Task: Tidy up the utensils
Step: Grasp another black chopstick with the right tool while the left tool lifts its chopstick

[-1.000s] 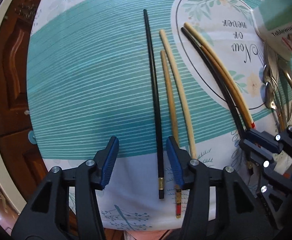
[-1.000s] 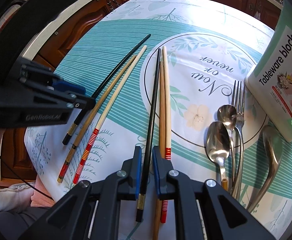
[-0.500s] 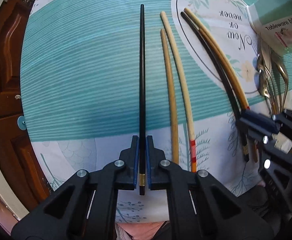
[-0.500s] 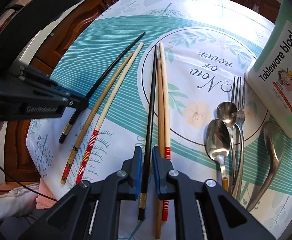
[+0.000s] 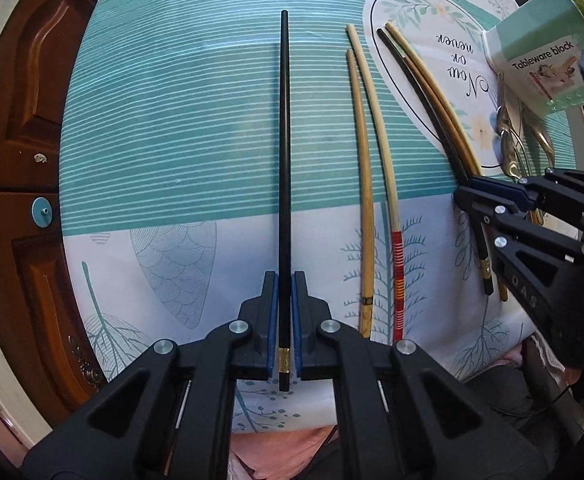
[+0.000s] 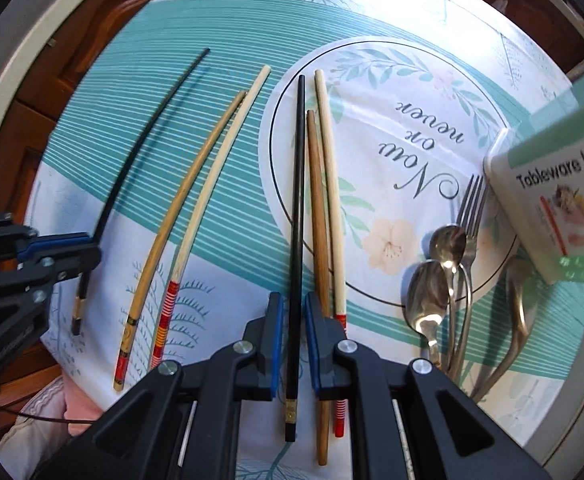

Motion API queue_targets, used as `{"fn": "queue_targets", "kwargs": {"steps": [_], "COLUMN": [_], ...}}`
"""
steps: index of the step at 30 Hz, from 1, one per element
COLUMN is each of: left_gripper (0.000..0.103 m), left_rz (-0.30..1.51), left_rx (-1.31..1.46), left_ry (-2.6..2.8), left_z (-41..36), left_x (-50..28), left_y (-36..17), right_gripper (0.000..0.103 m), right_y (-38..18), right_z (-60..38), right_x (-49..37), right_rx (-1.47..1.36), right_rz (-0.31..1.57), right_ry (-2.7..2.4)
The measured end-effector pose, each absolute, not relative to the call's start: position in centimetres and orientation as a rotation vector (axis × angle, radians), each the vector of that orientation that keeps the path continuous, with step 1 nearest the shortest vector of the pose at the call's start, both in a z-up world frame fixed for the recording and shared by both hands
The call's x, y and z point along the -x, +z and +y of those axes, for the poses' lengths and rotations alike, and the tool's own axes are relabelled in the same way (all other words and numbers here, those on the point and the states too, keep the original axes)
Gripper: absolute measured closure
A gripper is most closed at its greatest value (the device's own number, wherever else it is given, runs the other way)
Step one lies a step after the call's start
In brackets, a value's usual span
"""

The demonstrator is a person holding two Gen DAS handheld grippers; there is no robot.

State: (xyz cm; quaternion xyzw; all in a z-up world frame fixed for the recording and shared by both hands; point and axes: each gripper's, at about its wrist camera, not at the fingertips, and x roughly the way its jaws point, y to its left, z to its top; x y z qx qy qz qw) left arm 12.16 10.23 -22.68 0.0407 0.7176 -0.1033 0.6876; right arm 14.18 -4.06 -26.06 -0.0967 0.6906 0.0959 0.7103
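Two grippers: both point down at the tablecloth [image 5: 172,128], each pinching one black chopstick near its gold-banded end.
Landmark: the oval ring printed on the tablecloth [image 6: 392,168], with the words "Now or never" inside it.
Left gripper [image 5: 285,320]: blue pads pressed together on the left black chopstick [image 5: 284,160]; it is well left of the ring, over the pale leaf-print border.
Left black chopstick: its shaft runs from the pads out across the teal stripes, well apart from the ring.
Right gripper [image 6: 292,344]: blue pads pressed on the right black chopstick [image 6: 298,200], just below the ring's near-left edge.
Right black chopstick: its far tip lies inside the ring's left edge.
Brown chopstick [image 6: 318,240]: just right of the right black chopstick, lying on the cloth, partly inside the ring.
Pale chopstick with red band [image 6: 330,184]: beside the brown one, its far end inside the ring.
Loose pair [image 5: 372,160]: a tan chopstick and a pale red-striped chopstick lie side by side between the left gripper and the ring.
Spoons and fork [image 6: 448,264]: bunched at the ring's lower right edge.
Ladle-like spoon [image 6: 518,304]: just outside the ring, right of the bunch.
Tableware block box [image 6: 560,200]: at the ring's right side, farthest out.
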Motion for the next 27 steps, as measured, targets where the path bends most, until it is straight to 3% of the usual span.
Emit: {"fn": "queue_targets", "kwargs": {"steps": [4,8,12,20,27], "left_gripper": [0.099,0.099,0.099,0.099,0.099], "left_rz": [1.597,1.570,1.465,1.167,0.877], "left_rx": [-0.069,-0.030,-0.001,0.016,0.028], "left_ry": [-0.237,-0.254,-0.291,-0.370,-0.438], "left_z": [12.4,13.5,13.3,8.7,1.3], "left_x": [-10.0,-9.7,-9.0,-9.7,-11.3], "left_y": [-23.0,-22.7,-20.0,-10.7,-2.1], "right_gripper": [0.091,0.097,0.098,0.098,0.098], "right_y": [-26.3,-26.4,-26.1,-20.3,-11.2], "right_z": [-2.8,-2.7,-4.9,-10.0,-16.6], "right_x": [-14.9,-15.4,-15.4,-11.7,-8.7], "right_rx": [0.242,0.230,0.044,-0.226,-0.288], "right_rz": [1.565,1.577,1.585,1.290,0.867], "right_ry": [0.190,0.209,0.308,0.439,0.338]}}
